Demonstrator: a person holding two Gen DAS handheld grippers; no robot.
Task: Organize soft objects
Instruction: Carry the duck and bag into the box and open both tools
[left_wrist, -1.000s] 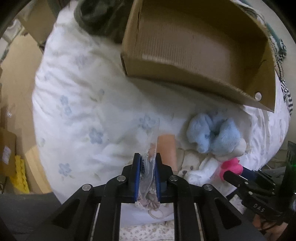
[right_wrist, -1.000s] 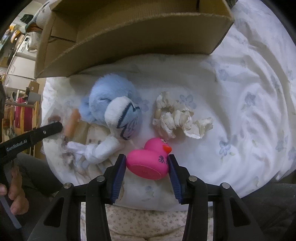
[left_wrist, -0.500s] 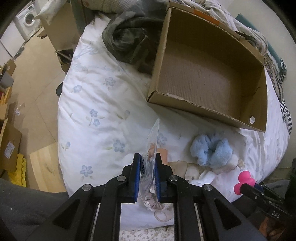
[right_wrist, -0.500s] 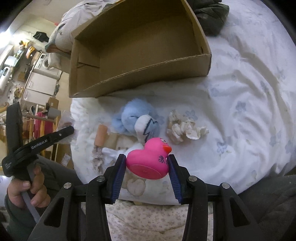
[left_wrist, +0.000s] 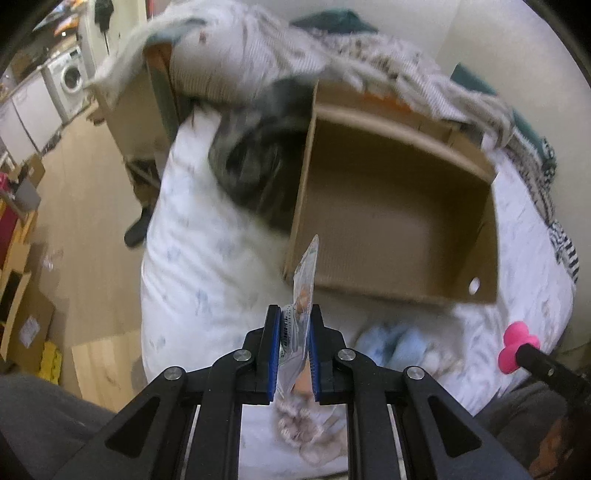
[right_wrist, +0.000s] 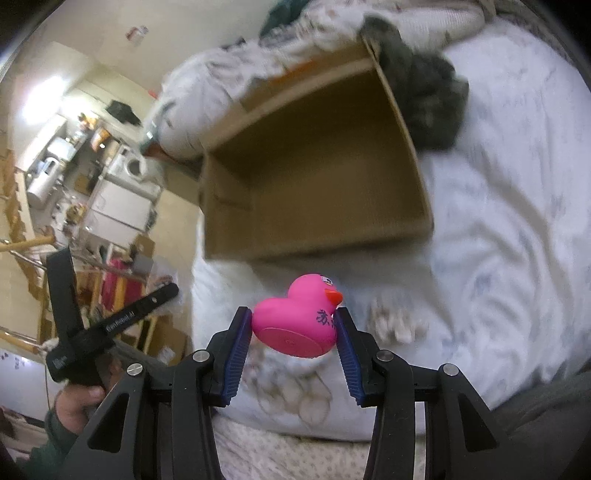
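My left gripper (left_wrist: 293, 325) is shut on a clear plastic packet (left_wrist: 304, 280) and holds it up in front of the near wall of an open cardboard box (left_wrist: 388, 291). My right gripper (right_wrist: 293, 326) is shut on a pink rubber duck (right_wrist: 299, 319), held above the bed in front of the same box (right_wrist: 317, 243). The duck also shows at the right edge of the left wrist view (left_wrist: 515, 349). A light blue plush toy (left_wrist: 395, 343) lies on the bed below the box. A cream fabric bundle (right_wrist: 391, 321) lies to the right of the duck.
The box sits on a white floral bedsheet (left_wrist: 207, 280). A dark garment (left_wrist: 258, 166) lies at the box's left side and shows at its right in the right wrist view (right_wrist: 428, 99). Striped bedding (left_wrist: 406, 70) is heaped behind. The floor (left_wrist: 85, 221) drops off to the left.
Both grippers have risen and tilted towards the box, each keeping its hold. The box now fills the middle of both views and the plush has dropped out of the right wrist view.
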